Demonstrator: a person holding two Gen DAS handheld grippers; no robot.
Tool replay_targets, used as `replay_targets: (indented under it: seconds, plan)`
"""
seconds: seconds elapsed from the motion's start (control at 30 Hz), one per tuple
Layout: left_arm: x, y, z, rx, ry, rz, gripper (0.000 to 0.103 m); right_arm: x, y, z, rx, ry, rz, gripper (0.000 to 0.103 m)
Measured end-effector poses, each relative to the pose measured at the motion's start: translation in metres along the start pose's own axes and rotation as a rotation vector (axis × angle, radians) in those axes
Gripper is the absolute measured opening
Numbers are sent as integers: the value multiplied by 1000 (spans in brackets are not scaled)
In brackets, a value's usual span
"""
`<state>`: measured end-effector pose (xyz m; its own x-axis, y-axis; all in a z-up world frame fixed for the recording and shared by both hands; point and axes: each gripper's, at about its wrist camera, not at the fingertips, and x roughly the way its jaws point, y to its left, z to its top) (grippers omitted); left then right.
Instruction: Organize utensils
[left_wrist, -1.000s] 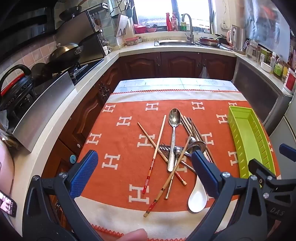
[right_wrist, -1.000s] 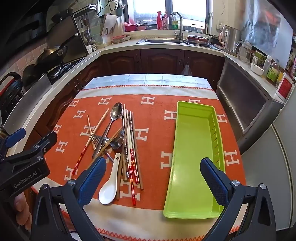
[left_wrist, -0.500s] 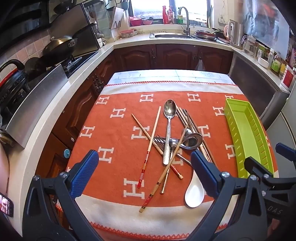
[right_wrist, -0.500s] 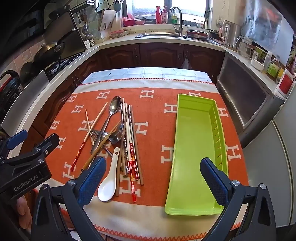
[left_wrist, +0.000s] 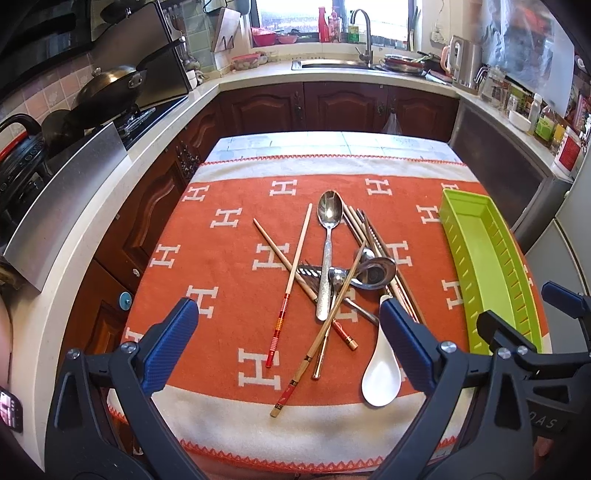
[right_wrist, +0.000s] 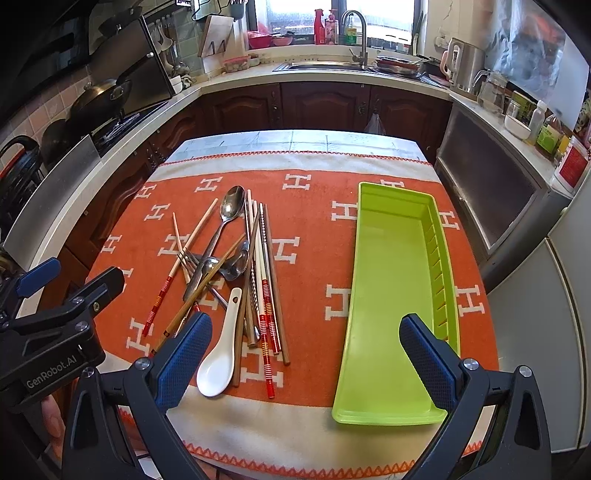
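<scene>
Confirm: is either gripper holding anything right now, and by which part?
Nothing is held. The left gripper and right gripper are both open above the table; the utensils lie loose on the cloth, and the green tray is empty.

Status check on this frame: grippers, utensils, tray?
Left gripper open, right gripper open, both empty. Utensil pile untouched on cloth. Green tray empty. Nothing blocking.

- Cloth: orange, white H motifs, cream border, red zigzag trim.
- Tray: lime green.
- Soup spoon: glossy white.
- Spoon: silver.
- Chopsticks: pale wood, red-striped ends.
- Left gripper and right gripper: black frames, blue textured pads.
- Cabinets: dark brown.
</scene>
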<state>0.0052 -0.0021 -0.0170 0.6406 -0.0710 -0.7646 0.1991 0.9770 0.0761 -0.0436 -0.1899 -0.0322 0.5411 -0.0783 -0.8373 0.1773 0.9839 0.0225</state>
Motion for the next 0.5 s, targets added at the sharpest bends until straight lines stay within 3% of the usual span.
replay_targets:
  seconds: [0.5]
  plan:
    - [4, 5, -2, -11, 15, -1, 98, 1, 5, 0, -8, 10, 6, 103]
